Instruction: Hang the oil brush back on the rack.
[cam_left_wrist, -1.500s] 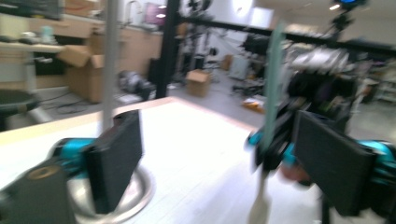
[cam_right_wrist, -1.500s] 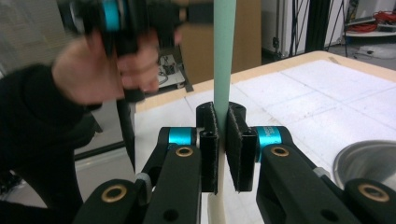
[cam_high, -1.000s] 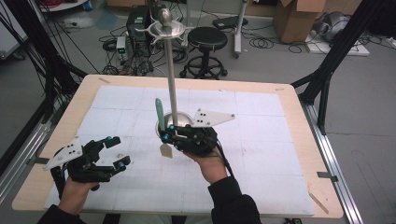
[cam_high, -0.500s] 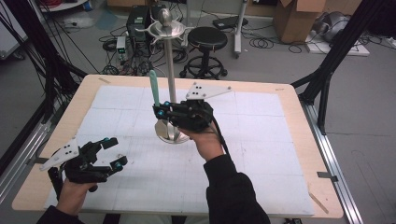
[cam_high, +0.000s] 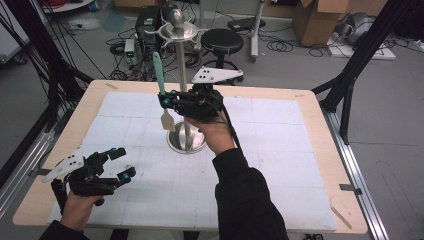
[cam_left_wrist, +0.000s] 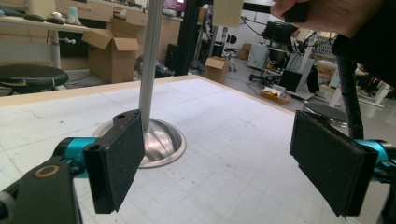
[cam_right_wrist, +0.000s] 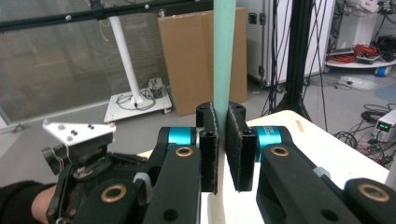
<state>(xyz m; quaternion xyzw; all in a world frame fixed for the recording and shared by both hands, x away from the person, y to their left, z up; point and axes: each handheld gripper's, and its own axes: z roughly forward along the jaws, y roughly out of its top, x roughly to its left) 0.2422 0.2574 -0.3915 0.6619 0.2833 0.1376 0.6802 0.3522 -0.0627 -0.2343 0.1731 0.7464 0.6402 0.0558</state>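
A spatula (cam_high: 159, 72) with a teal handle and a cream blade hangs upright, blade down, just left of the metal stand's pole (cam_high: 184, 90). My right gripper (cam_high: 164, 100) is shut on it at the lower handle, above the stand's round base (cam_high: 186, 142). In the right gripper view the pads (cam_right_wrist: 209, 140) pinch the teal handle (cam_right_wrist: 223, 56). My left gripper (cam_high: 122, 162) rests low near the table's front left, open and holding nothing. The left gripper view looks between its wide jaws (cam_left_wrist: 224, 163) at the stand base (cam_left_wrist: 159, 140).
A white gridded mat (cam_high: 280, 150) covers the wooden table. The stand carries a disc with hooks at its top (cam_high: 176, 31). A black stool (cam_high: 221, 41), cables and cardboard boxes (cam_high: 320, 20) lie beyond the far edge. Black frame legs (cam_high: 350, 80) flank the table.
My right gripper has risen with the spatula from near the stand's base and moved toward the far side beside the pole. The left gripper has stayed put.
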